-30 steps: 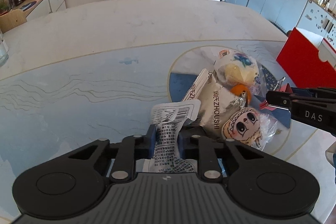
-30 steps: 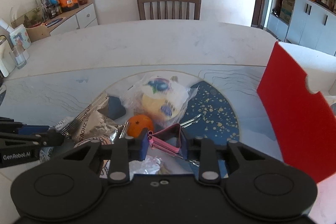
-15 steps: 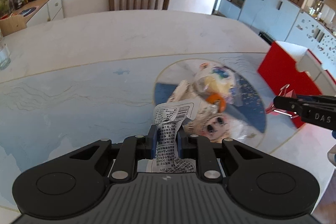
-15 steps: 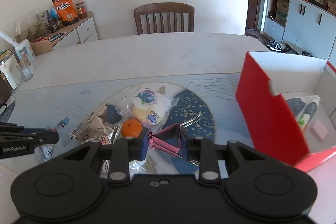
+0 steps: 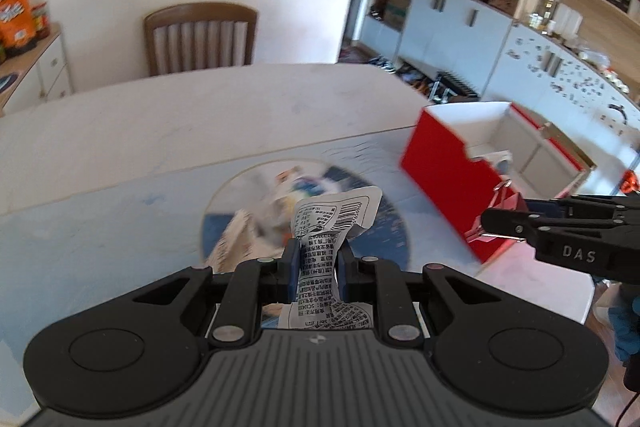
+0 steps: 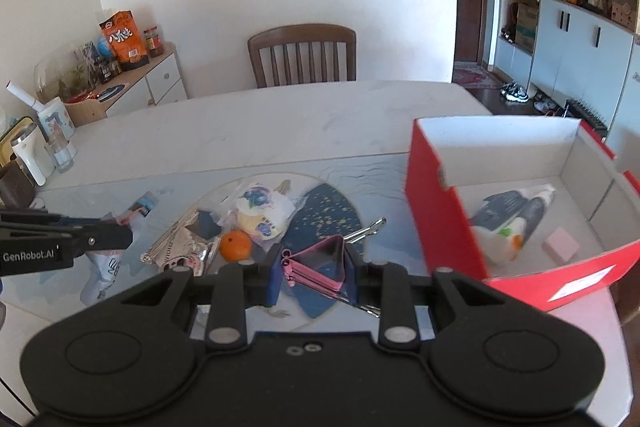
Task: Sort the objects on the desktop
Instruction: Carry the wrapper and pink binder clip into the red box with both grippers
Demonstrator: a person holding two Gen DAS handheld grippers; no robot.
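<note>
- My left gripper (image 5: pixel 316 263) is clamped on a printed sachet (image 5: pixel 334 223), held above the table (image 6: pixel 280 123).
- My right gripper (image 6: pixel 314 273) pinches a pink binder clip (image 6: pixel 320 265), just left of the red box (image 6: pixel 440 223).
- Box holds a dark/white packet (image 6: pixel 510 217) & pink eraser (image 6: pixel 560 245).
- Orange (image 6: pixel 236 246) + snack packs (image 6: pixel 260 213) w/ the pile on table.
</note>
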